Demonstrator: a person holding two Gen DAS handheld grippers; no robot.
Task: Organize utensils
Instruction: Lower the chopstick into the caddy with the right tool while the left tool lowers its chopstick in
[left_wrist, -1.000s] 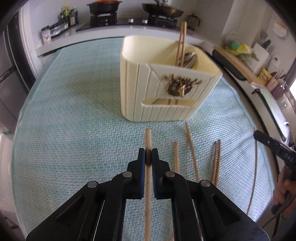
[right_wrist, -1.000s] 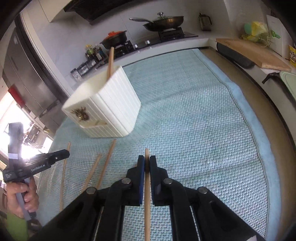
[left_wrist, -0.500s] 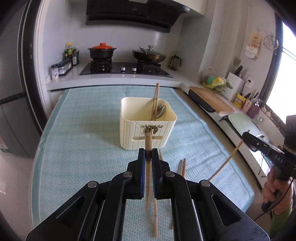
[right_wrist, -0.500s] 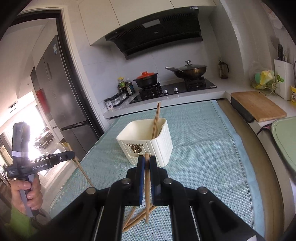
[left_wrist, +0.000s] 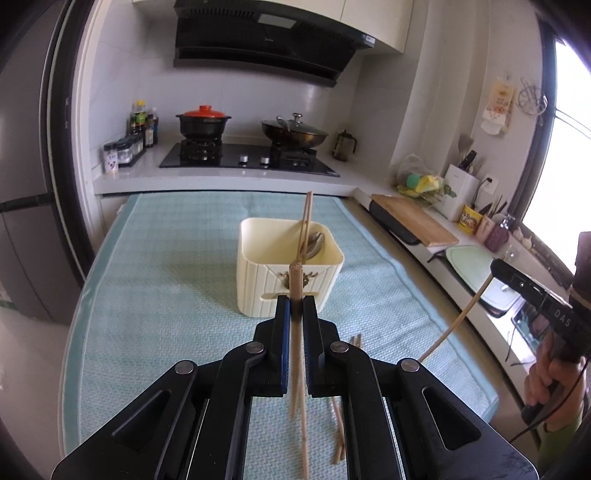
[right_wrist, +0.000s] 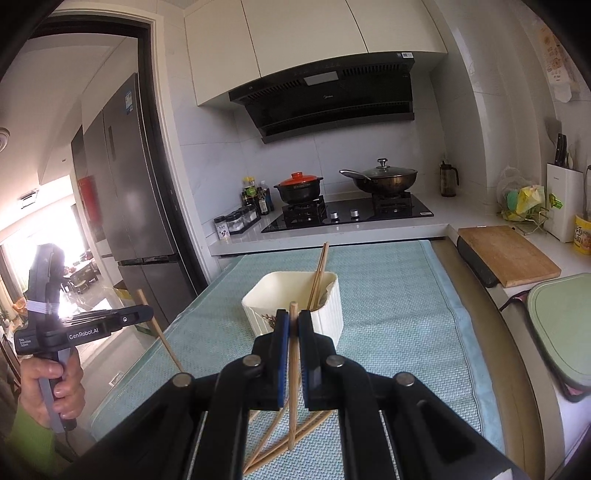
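A cream ribbed utensil holder (left_wrist: 255, 273) (right_wrist: 328, 314) stands on the light blue mat, with two chopsticks (left_wrist: 306, 218) (right_wrist: 320, 275) and a metal spoon (left_wrist: 316, 242) inside. My left gripper (left_wrist: 294, 301) is shut on one wooden chopstick (left_wrist: 295, 280), held above the mat in front of the holder. My right gripper (right_wrist: 293, 315) is shut on another chopstick (right_wrist: 293, 369), also lifted and facing the holder. Each gripper appears in the other's view with its stick hanging down, the right gripper (left_wrist: 496, 267) at the right edge and the left gripper (right_wrist: 144, 314) at the left. Loose chopsticks (left_wrist: 340, 417) (right_wrist: 271, 439) lie on the mat below.
The mat (left_wrist: 166, 295) covers a counter. Behind it a stove carries a red-lidded pot (left_wrist: 203, 123) and a wok (left_wrist: 293, 133). A cutting board (right_wrist: 506, 254) and a green tray (right_wrist: 565, 325) sit along the right counter. A fridge (right_wrist: 140, 192) stands at the left.
Both grippers have risen off the mat and tilted up, each lifting its chopstick; the holder now looks farther away and the kitchen wall has come into view.
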